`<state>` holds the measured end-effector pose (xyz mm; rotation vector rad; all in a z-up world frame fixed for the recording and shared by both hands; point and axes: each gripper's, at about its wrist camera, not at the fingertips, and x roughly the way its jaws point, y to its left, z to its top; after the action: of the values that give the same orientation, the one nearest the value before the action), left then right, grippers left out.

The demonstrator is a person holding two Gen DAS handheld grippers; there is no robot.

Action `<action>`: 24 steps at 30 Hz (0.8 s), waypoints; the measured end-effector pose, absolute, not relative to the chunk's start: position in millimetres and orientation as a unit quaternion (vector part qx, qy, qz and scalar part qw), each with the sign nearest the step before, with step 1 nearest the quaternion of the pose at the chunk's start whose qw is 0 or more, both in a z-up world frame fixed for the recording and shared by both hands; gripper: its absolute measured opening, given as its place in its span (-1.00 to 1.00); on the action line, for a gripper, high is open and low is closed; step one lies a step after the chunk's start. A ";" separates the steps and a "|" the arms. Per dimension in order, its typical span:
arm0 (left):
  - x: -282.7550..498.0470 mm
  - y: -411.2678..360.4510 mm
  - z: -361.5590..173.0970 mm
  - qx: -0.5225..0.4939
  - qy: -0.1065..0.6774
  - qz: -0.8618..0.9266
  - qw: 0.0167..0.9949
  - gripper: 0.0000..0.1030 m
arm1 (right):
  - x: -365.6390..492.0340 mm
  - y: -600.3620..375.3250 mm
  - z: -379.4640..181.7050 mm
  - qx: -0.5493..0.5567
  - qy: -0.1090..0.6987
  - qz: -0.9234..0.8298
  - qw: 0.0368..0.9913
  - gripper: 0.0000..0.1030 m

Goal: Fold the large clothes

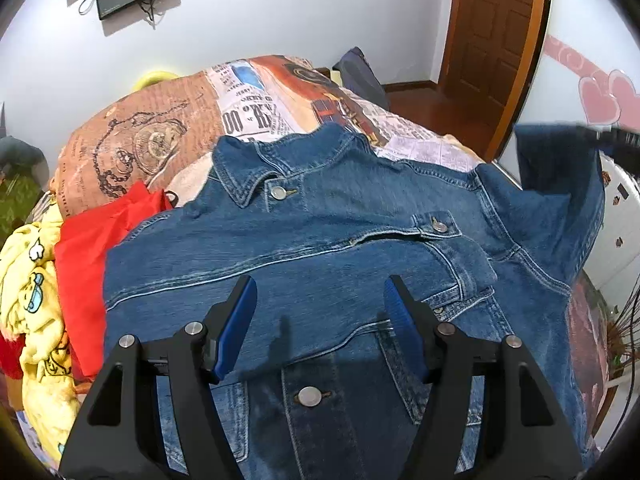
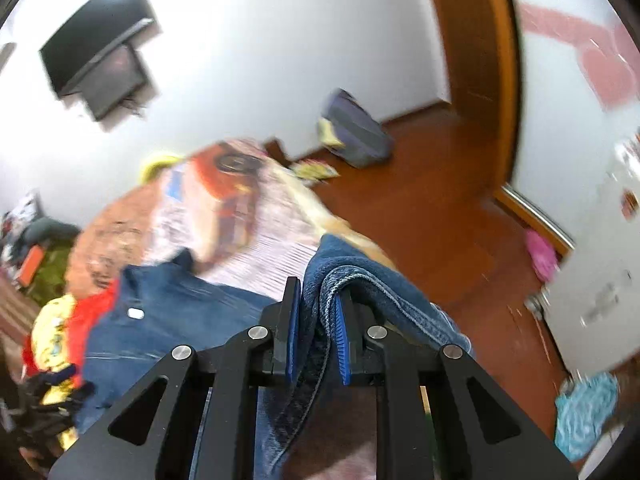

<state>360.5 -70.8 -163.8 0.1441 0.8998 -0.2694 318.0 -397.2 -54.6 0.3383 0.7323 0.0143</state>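
Observation:
A blue denim jacket (image 1: 320, 248) lies front-up on the bed, collar toward the far side. My left gripper (image 1: 320, 300) is open and empty, hovering just above the jacket's chest. My right gripper (image 2: 318, 312) is shut on the jacket's sleeve (image 2: 344, 276), which drapes over its fingers. In the left wrist view that sleeve (image 1: 560, 160) is lifted at the right, with the right gripper (image 1: 612, 138) showing as a dark blur. The rest of the jacket (image 2: 168, 320) lies blurred at the lower left of the right wrist view.
A red garment (image 1: 92, 248) and a yellow cartoon-print garment (image 1: 36, 300) are piled left of the jacket. A newspaper-print quilt (image 1: 248, 96) is bunched behind it. A wooden door (image 1: 496, 32) and wood floor (image 2: 432, 216) are to the right, with a dark bag (image 2: 356, 132) on the floor.

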 end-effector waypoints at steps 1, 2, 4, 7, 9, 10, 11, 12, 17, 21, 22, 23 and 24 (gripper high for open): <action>359.3 -68.1 -162.0 0.066 0.431 -0.129 0.890 0.26 | 320.4 -387.7 -46.0 0.160 0.350 0.022 0.923 -0.72; 358.3 -66.0 -160.4 0.064 0.430 -0.129 0.891 0.26 | 321.6 -376.2 -37.7 0.155 0.343 0.038 0.926 -0.72; 356.7 -60.8 -157.2 0.058 0.427 -0.128 0.893 0.26 | 324.0 -355.3 -28.4 0.149 0.335 0.069 0.928 -0.72; 354.2 -54.1 -153.8 0.051 0.423 -0.127 0.896 0.26 | 327.0 -318.5 -23.8 0.136 0.332 0.113 0.926 -0.73; 352.5 -49.7 -152.0 0.048 0.422 -0.127 0.896 0.26 | 329.9 -292.7 -27.2 0.125 0.338 0.142 0.922 -0.73; 351.5 -47.7 -151.3 0.047 0.421 -0.126 0.897 0.26 | 331.1 -280.9 -31.4 0.120 0.343 0.153 0.919 -0.73; 350.5 -46.4 -150.7 0.046 0.421 -0.126 0.897 0.26 | 332.4 -267.7 -37.7 0.113 0.352 0.164 0.915 -0.73; 349.2 -44.6 -150.3 0.046 0.420 -0.125 0.898 0.26 | 336.7 -254.8 -43.1 0.107 0.360 0.173 0.911 -0.73; 344.0 -35.3 -151.5 0.041 0.421 -0.121 0.898 0.26 | 344.3 -207.2 -88.2 0.086 0.426 0.216 0.874 -0.73; 341.4 -27.6 -155.5 0.038 0.426 -0.118 0.896 0.26 | 347.1 -183.1 -121.0 0.066 0.470 0.227 0.850 -0.73; 341.0 -25.9 -156.9 0.037 0.427 -0.118 0.896 0.26 | 346.6 -179.7 -127.6 0.062 0.479 0.228 0.845 -0.73; 340.3 -24.6 -157.9 0.037 0.428 -0.117 0.895 0.26 | 347.1 -176.7 -136.8 0.058 0.491 0.231 0.838 -0.73; 339.8 -23.3 -159.0 0.037 0.429 -0.116 0.895 0.26 | 344.8 -174.5 -140.4 0.057 0.498 0.232 0.834 -0.73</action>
<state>339.8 -23.3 -159.0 0.0761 0.8900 -0.2410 344.8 -174.5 -140.4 0.1208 1.0555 0.4912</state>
